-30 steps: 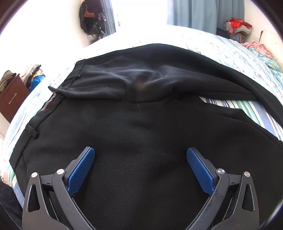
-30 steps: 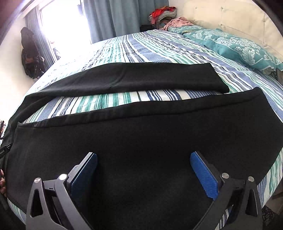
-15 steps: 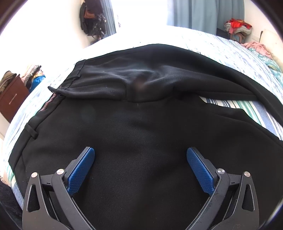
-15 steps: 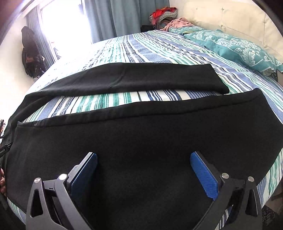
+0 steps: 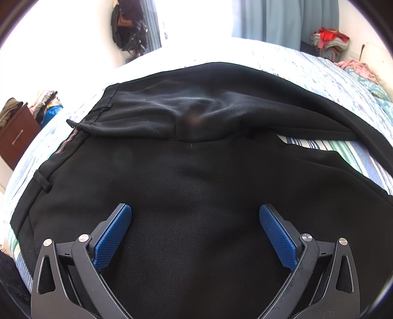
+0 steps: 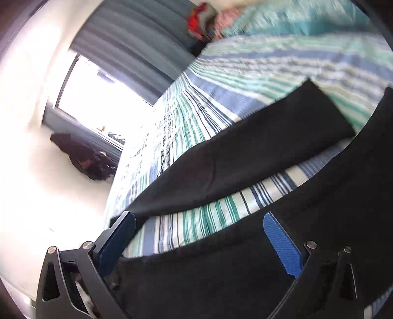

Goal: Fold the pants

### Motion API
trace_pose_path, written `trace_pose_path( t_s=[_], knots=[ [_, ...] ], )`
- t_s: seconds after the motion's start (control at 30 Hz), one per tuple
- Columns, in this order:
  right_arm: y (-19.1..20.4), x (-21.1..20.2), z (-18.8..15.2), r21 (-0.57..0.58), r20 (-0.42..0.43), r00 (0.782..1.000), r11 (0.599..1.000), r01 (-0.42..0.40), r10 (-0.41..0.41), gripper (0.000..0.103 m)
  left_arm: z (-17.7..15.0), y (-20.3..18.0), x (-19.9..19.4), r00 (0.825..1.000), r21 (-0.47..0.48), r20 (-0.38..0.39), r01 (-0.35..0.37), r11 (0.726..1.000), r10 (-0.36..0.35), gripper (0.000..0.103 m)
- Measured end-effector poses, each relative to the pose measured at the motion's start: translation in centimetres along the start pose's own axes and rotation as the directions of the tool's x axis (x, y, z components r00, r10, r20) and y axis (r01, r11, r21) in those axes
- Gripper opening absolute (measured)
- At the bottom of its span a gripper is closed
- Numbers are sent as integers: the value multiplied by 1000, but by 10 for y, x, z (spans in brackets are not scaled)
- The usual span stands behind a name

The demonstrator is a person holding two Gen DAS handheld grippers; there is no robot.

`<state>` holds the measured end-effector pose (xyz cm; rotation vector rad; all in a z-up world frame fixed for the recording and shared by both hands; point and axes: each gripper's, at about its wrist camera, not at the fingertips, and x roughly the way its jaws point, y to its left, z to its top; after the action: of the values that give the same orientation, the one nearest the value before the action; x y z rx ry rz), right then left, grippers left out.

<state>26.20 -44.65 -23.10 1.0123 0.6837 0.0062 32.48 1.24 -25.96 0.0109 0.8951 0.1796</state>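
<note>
the pants (image 5: 196, 176) are lying spread on the bed (image 6: 221, 81), unfolded, both the left hand-held gripper (image 5: 195, 230) and right hand-held gripper (image 6: 199, 235) hovering wide open and empty, so the next move is likely gripping an edge.

You get strong daylight from the window (image 6: 103, 98), which is blown out to white in both views. Your right wrist view is tilted and smeared by motion blur, worst at the pillows (image 6: 307, 17). The black pants (image 5: 196, 171) show almost no detail. Fisheye bending curves every edge.
</note>
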Motion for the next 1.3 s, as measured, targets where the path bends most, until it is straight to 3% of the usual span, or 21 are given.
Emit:
trace_pose_path(
  t_s=[0.1,0.13,0.2,0.3,0.33,0.37,0.4,0.43,0.53,0.6,0.67,0.73,0.8,0.9,1.07,1.13,1.23,1.27,1.3],
  knots=[
    [-37,19,27,195,17,997,979,64,-69,85,0,0,0,1000,0,0,0,1000,0,102],
    [-47,18,32,242,53,993,966,86,-101,75,0,-1,0,1000,0,2,0,1000,0,102],
    [-60,12,42,313,140,983,947,70,-119,75,0,0,0,1000,-2,4,2,1000,-2,102],
    [-73,9,52,382,201,964,920,88,-176,63,0,-1,-1,1000,-3,6,2,1000,-2,102],
    [-76,10,54,395,208,957,912,108,-203,52,0,-1,-1,1000,-3,5,3,1000,-2,102],
    [-78,10,58,403,203,950,905,138,-235,30,0,-1,-1,1000,-3,4,3,1000,-3,102],
    [-79,9,60,402,196,943,899,172,-268,15,1,-1,-2,1000,-3,2,3,1000,-3,102],
    [-82,5,66,393,183,938,897,203,-293,5,1,0,-2,1000,-4,-2,4,1000,-4,102],
    [-65,-9,71,274,196,943,938,211,-269,5,5,3,-5,999,-14,-37,17,1000,-18,102],
    [-44,-27,69,125,219,945,968,220,-243,5,15,5,-7,992,5,-124,38,999,-37,103],
    [-22,-48,60,3,250,946,977,213,-207,5,36,9,-8,962,-3,-246,125,992,-122,102],
    [-4,-68,48,-82,275,945,976,204,-174,5,68,18,-11,941,-113,-233,223,968,-244,102],
    [6,-85,39,-127,294,945,975,184,-141,5,107,24,-6,933,-208,-185,270,940,-309,102],
    [19,-99,30,-160,299,950,977,144,-91,5,162,22,24,898,-304,-179,339,891,-403,102],
    [52,-128,18,-225,288,958,973,53,14,5,208,15,81,872,-419,-223,318,851,-435,102],
    [64,-142,17,-262,282,957,965,14,63,5,213,13,101,864,-438,-262,291,850,-431,102],
    [75,-164,16,-308,275,952,950,-44,133,5,210,11,118,875,-458,-299,219,862,-381,101],
    [77,-171,16,-322,274,950,945,-59,153,5,210,14,121,878,-477,-292,209,854,-378,86],
    [78,-177,17,-331,268,948,940,-78,173,5,207,18,123,875,-505,-279,216,836,-395,63]
  ],
)
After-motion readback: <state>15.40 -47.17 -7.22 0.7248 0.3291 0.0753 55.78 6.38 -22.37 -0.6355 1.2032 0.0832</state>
